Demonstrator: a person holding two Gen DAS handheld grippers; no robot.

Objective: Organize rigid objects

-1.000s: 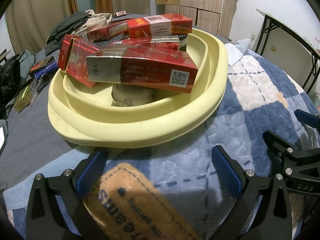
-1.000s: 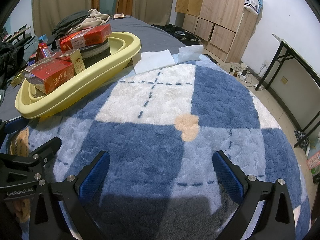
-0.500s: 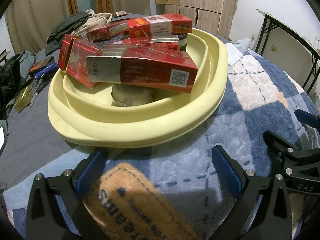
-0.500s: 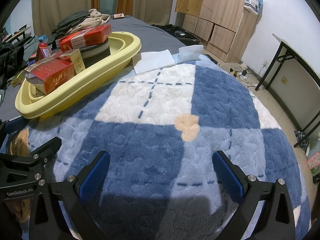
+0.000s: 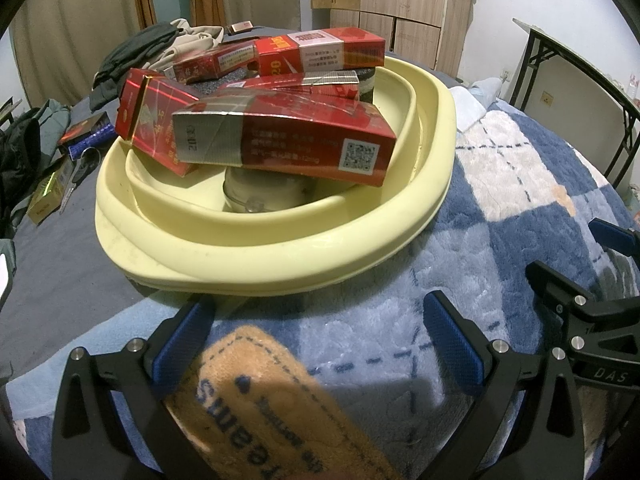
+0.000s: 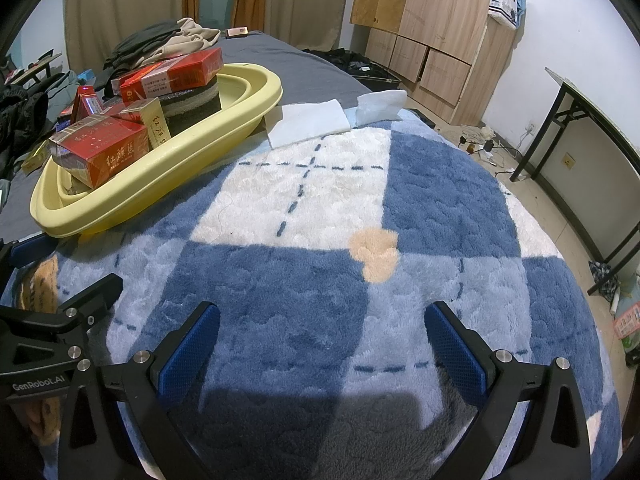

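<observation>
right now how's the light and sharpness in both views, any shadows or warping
Left wrist view: sharp; a dark shadow lies on the fluffy blue checked blanket between the open left claw fingers; the pale yellow plastic basin bulges from fisheye. Right wrist view: sharp, evenly lit; a shadow under the open right claw; wooden wardrobe edges bow.
</observation>
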